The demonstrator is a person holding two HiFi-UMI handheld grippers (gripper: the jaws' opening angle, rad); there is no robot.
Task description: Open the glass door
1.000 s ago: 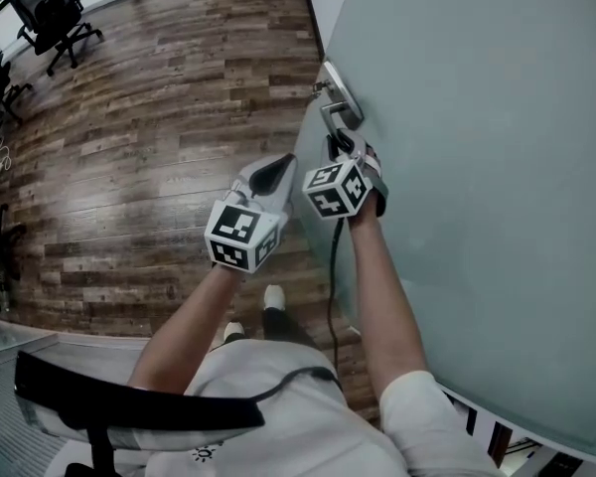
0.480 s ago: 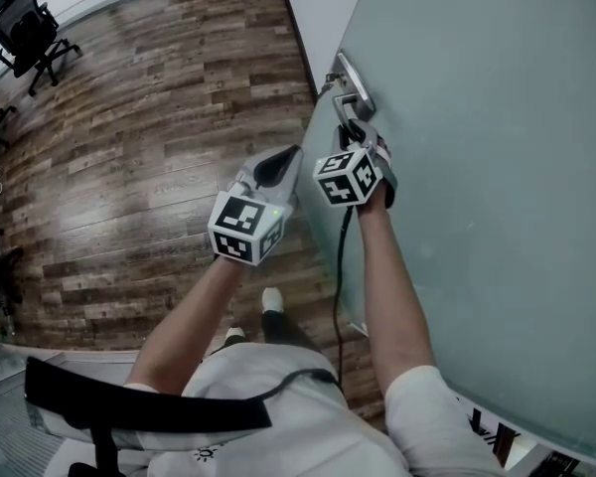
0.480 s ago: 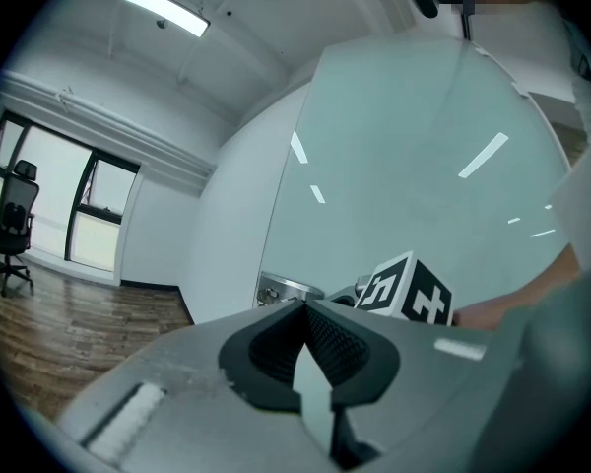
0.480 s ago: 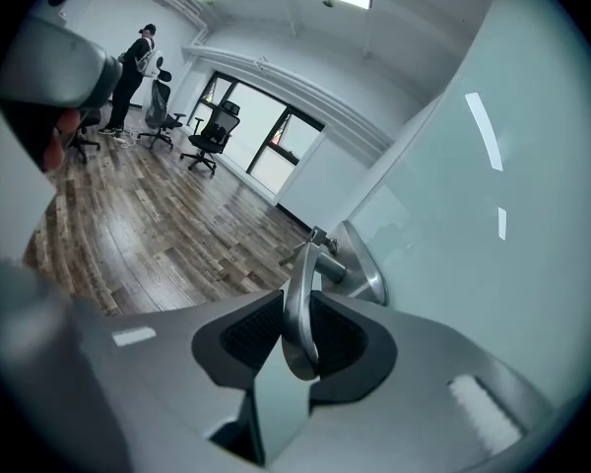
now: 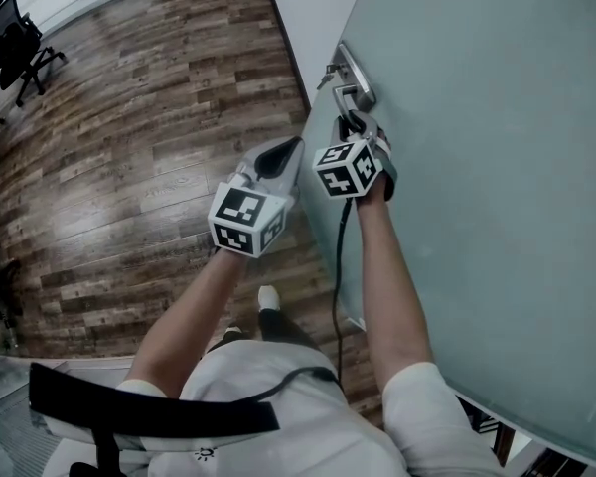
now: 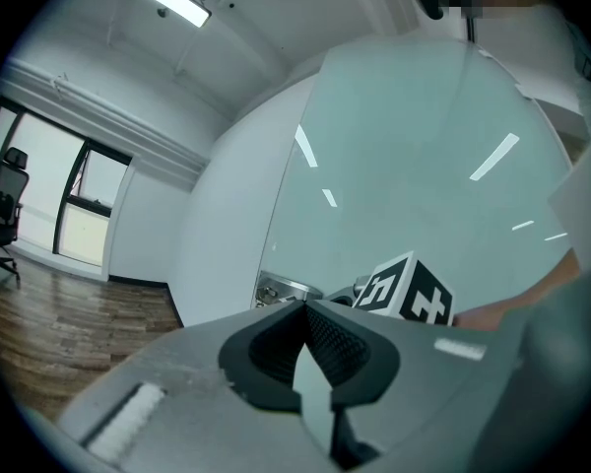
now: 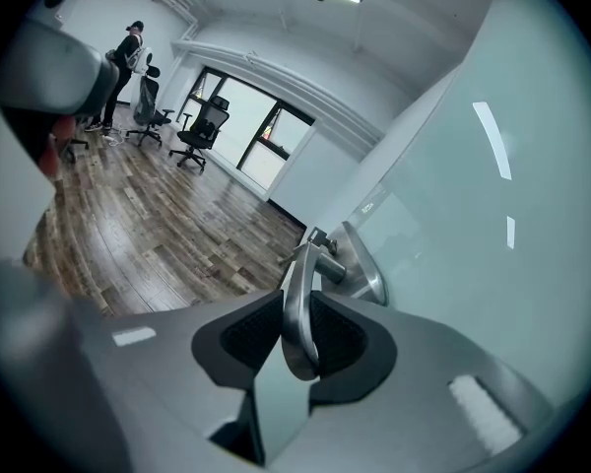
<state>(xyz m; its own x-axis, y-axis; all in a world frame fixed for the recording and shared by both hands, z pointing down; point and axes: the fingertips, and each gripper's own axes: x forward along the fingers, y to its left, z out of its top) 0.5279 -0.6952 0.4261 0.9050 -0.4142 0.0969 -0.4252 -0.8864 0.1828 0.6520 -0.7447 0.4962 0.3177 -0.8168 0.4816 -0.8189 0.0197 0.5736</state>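
At the door handle, we enter the following.

Right tongs (image 7: 295, 335): closed on the metal lever handle (image 7: 299, 279), pads pressing both flanks near its free end.

Left tongs (image 6: 303, 305): tips together, nothing between them, held level just beside the door's free edge, idle.

Mounting plate (image 7: 366, 269): brushed metal, carrying the lever, fixed to the glass near its edge.

Glass door (image 5: 477, 167): frosted, upright, filling the right of the head view, close against our right arm.

Surroundings: white wall (image 5: 313, 8) beyond the door's edge; wooden plank floor (image 5: 129, 117); office chairs (image 5: 10, 33), well apart.

Progress, as we judge it: grip secured. Whether the latch has cleared we cannot tell. Swinging the door fully open remains.
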